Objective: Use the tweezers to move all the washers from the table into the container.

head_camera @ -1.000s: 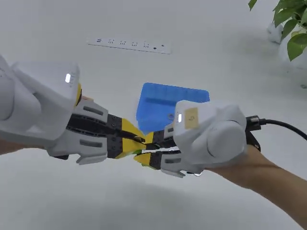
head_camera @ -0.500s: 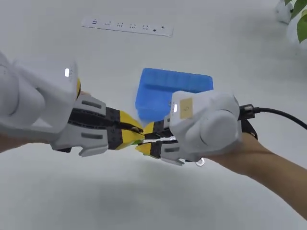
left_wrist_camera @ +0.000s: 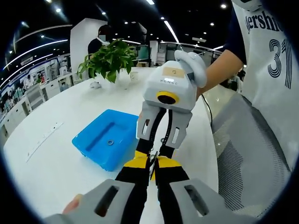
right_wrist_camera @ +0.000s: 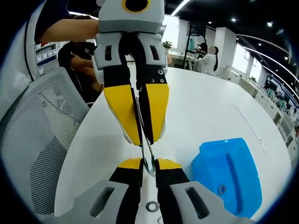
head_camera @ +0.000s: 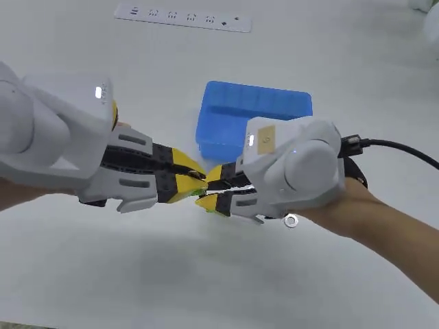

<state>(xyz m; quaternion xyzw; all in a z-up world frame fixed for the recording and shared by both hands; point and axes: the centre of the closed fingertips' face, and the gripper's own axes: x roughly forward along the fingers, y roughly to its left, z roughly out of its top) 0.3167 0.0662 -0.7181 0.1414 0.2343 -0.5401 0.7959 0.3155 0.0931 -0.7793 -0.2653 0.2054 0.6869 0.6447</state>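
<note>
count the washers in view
2: one washer inside the blue container, one on the table beside the right gripper, which shares the tweezers with the left gripper. Others may be hidden underneath.

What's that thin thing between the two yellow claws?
Metal tweezers, bridging the gap from the left gripper to the right gripper, both clamped on them; clearest in the right gripper view.

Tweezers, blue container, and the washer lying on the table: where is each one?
tweezers (right_wrist_camera: 145, 142), right gripper view, middle of the thin metal legs.
blue container (head_camera: 257, 97), head view, its far wall.
washer (head_camera: 291, 221), head view, the small ring lying on the table (head_camera: 206, 274).
</note>
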